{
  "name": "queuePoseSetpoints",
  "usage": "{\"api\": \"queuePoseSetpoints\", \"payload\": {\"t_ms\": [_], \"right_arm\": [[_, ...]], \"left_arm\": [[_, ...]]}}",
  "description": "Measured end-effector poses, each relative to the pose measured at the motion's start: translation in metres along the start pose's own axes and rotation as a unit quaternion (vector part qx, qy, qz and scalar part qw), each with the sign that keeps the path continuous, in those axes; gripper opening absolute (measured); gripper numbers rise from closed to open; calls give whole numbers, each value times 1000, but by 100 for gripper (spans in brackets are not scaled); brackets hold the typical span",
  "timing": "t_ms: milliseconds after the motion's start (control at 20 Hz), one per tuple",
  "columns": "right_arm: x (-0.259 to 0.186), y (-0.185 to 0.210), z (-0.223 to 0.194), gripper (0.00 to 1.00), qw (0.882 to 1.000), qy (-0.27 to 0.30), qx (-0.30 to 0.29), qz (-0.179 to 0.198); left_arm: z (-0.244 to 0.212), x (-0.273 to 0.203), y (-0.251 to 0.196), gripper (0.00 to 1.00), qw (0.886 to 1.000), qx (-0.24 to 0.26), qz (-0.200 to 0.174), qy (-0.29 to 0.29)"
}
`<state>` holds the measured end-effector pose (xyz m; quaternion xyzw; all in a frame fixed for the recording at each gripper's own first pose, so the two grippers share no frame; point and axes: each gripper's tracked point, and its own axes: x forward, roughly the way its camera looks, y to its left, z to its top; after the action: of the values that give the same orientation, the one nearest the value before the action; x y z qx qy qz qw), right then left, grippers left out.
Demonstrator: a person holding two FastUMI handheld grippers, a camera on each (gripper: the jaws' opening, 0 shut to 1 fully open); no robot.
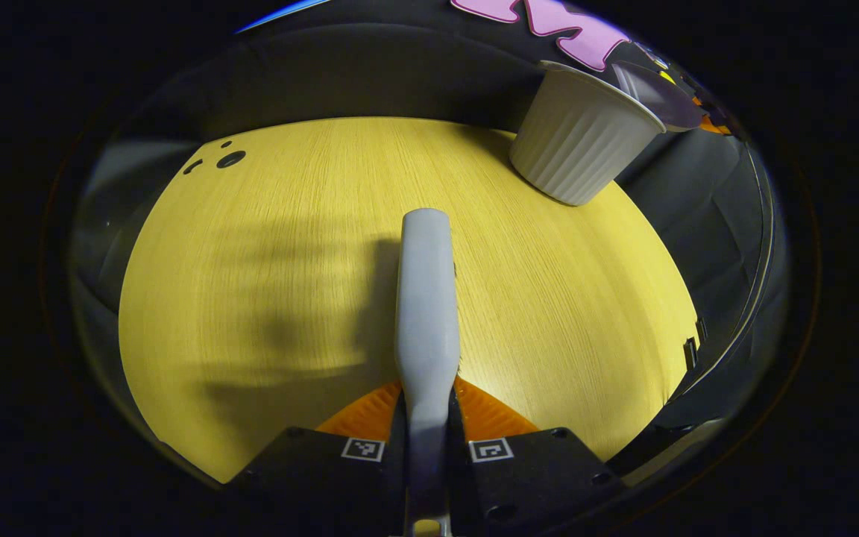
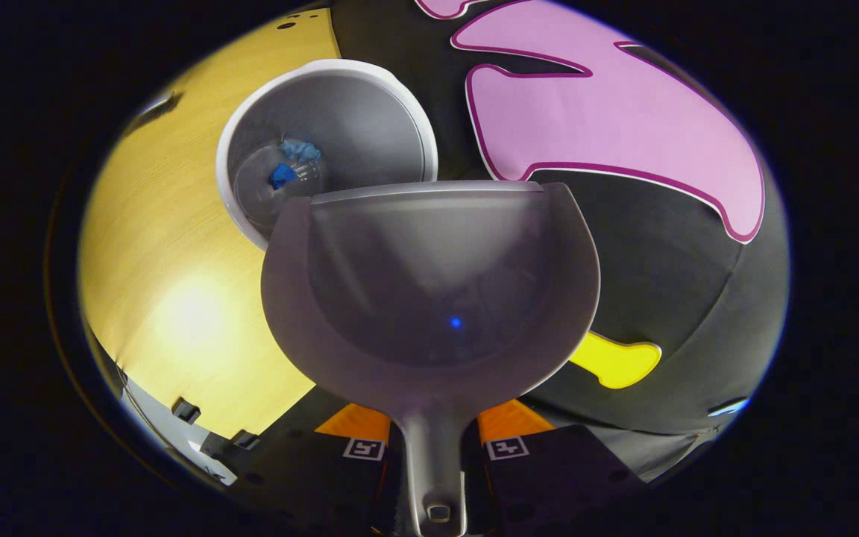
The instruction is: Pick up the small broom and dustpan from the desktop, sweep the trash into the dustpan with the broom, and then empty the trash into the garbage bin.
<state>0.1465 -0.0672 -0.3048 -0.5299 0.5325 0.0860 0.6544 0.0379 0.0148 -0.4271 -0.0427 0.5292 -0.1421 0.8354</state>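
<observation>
Left tool (image 1: 426, 440) is clenched on the broom (image 1: 425, 313), whose grey handle points out across the yellow worktop (image 1: 265, 246) toward its far edge. The ribbed white garbage bin (image 1: 579, 142) stands at the worktop's far right corner. Over to the right tool (image 2: 433, 440): it grips the dustpan (image 2: 429, 283) by its stem, pan raised with its lip right at the bin's (image 2: 340, 127) rim. Blue scraps (image 2: 288, 164) already lie at the bottom of the bin, and the pan looks bare apart from one tiny blue speck I can't identify. So this reads as the emptying step, all but done. Next call: a slight tip or shake to clear any remainder.
</observation>
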Motion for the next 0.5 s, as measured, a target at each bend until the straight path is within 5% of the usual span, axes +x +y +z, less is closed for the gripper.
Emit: {"api": "queuePoseSetpoints", "payload": {"t_ms": [300, 500], "right_arm": [[3, 9, -1, 34, 995, -18, 88, 35], [-15, 29, 5, 34, 966, -60, 230, 102]], "left_arm": [[2, -3, -2, 27, 1000, 0, 8, -5], [1, -6, 0, 27, 1000, -7, 12, -5]]}}
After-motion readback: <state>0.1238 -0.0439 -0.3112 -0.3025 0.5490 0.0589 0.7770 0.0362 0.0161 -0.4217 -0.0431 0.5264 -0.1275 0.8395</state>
